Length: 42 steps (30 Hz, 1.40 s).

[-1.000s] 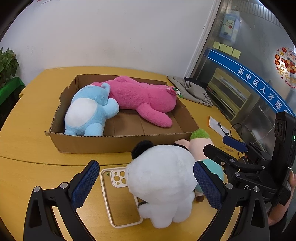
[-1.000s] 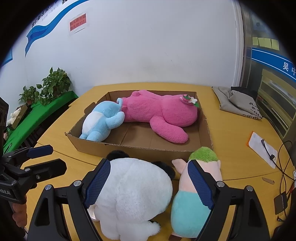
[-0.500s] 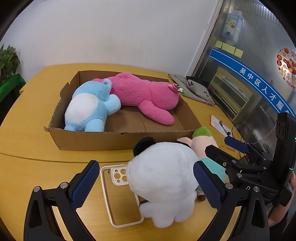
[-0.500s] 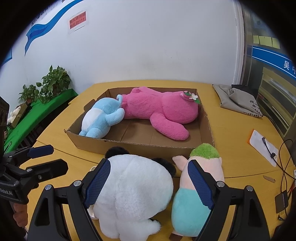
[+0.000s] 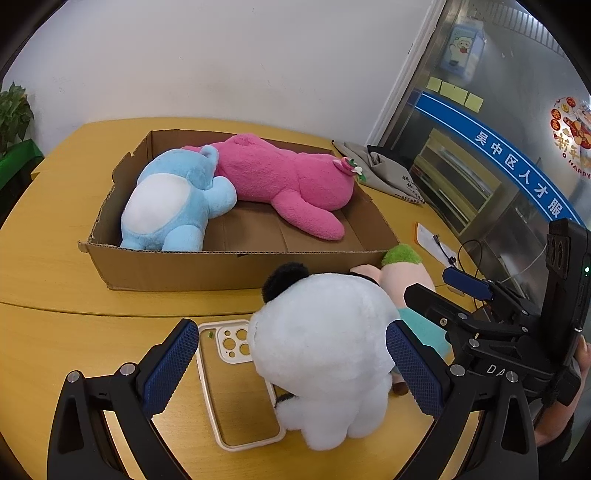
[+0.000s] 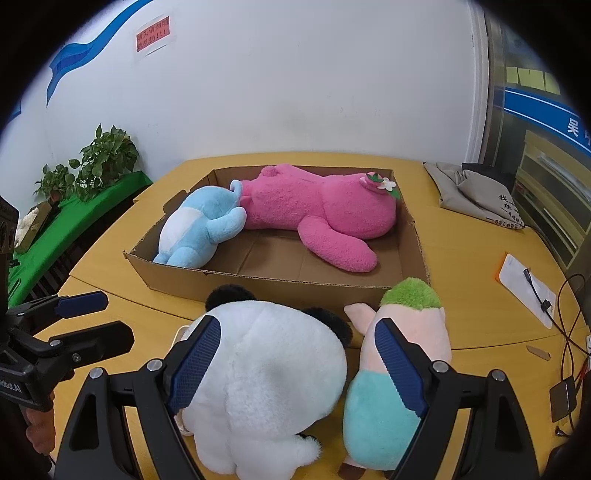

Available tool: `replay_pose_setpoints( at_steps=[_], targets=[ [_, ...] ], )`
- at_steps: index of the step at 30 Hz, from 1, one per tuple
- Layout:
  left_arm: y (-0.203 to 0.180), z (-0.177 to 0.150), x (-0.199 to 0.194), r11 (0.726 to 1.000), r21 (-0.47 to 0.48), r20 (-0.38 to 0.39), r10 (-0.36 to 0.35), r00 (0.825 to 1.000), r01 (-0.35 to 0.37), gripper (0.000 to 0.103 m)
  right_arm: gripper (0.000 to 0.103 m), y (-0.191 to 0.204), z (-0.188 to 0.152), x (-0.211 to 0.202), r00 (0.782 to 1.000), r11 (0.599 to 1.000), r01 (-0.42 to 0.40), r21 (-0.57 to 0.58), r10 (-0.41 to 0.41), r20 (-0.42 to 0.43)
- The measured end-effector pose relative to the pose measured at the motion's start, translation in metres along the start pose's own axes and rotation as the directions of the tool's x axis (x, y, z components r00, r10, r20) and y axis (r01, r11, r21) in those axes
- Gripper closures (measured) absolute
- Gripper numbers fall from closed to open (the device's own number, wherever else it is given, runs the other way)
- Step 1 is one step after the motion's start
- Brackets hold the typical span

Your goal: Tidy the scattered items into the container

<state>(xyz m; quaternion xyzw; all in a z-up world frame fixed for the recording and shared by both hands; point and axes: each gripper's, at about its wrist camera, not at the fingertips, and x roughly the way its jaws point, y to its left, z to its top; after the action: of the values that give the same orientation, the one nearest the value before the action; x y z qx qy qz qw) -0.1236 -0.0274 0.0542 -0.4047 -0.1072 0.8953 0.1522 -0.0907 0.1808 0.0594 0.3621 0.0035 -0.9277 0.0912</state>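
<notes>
Black-framed left tongs (image 5: 291,365) & right tongs (image 6: 295,362), blue textured pads (image 5: 168,363), silver screws, white "DA" lettering.

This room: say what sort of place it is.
Probably an office or public service centre: a blue sign band with Chinese characters on glass doors, a red wall notice, sticky notes, and a large wooden table.

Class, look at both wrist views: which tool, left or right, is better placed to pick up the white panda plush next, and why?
Probably the right tool: its open fingers already straddle the white panda plush. The left tool is open too, but its span also covers the phone case, with the panda off-centre.
</notes>
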Motion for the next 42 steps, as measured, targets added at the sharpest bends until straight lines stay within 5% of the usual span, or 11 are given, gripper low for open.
replay_pose_setpoints(
  at_steps=[42],
  targets=[
    [-0.003, -0.003, 0.018, 1.000, 0.013, -0.047, 0.001, 0.999, 0.000, 0.000, 0.017, -0.005, -0.008, 0.009, 1.000, 1.000, -0.008, 0.003, 0.008, -0.023]
  ],
)
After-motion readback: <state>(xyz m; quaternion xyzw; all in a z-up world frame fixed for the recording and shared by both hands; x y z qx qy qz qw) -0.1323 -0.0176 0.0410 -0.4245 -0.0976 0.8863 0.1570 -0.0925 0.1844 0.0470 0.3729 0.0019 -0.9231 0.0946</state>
